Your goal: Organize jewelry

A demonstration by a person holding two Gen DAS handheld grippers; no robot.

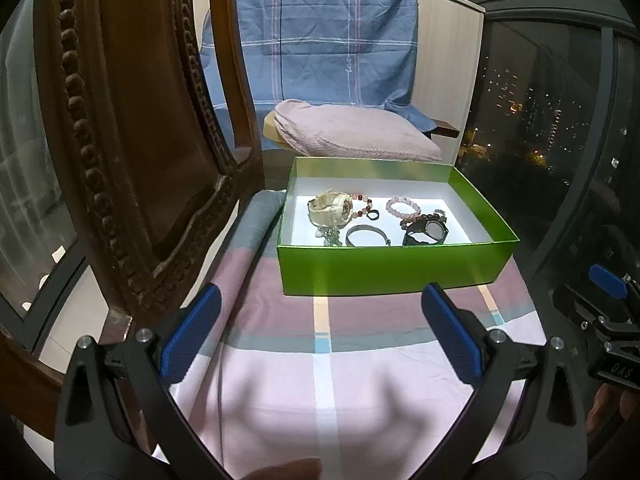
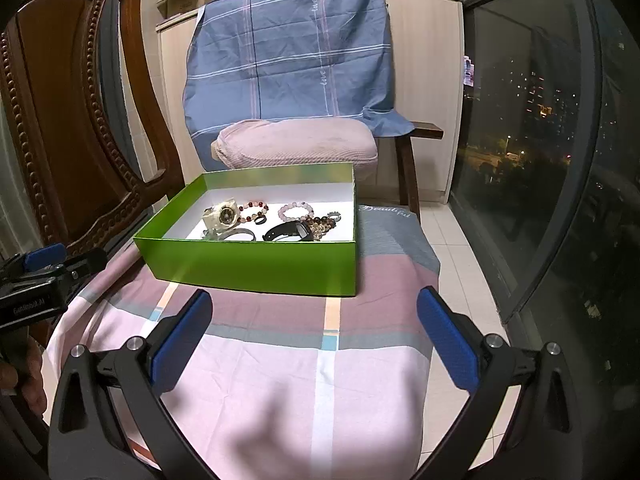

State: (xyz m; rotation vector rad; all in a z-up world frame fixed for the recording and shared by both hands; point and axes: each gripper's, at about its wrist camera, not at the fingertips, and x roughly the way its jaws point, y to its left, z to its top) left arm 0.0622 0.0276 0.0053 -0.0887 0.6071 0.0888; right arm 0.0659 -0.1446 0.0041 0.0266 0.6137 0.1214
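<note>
A green box (image 1: 384, 266) (image 2: 256, 266) stands on a checked cloth. Inside lie a cream watch (image 1: 330, 208) (image 2: 222, 214), a red-and-pink bead bracelet (image 1: 362, 204) (image 2: 254, 208), a pale pink bead bracelet (image 1: 402, 206) (image 2: 296, 210), a small black ring (image 1: 373, 215) (image 2: 260, 221), a metal bangle (image 1: 366, 236) (image 2: 240, 235), a black watch (image 1: 426, 232) (image 2: 288, 232) and brown beads (image 2: 322, 226). My left gripper (image 1: 320, 304) is open and empty, in front of the box. My right gripper (image 2: 314, 312) is open and empty, also in front of it.
The pink, grey and white checked cloth (image 1: 328, 360) (image 2: 320, 360) covers the table. A carved wooden chair (image 1: 132, 140) (image 2: 68, 120) stands close at the left. A chair with a blue sheet (image 1: 312, 36) and pink cushion (image 2: 296, 142) is behind. Dark windows (image 2: 540, 160) are at the right.
</note>
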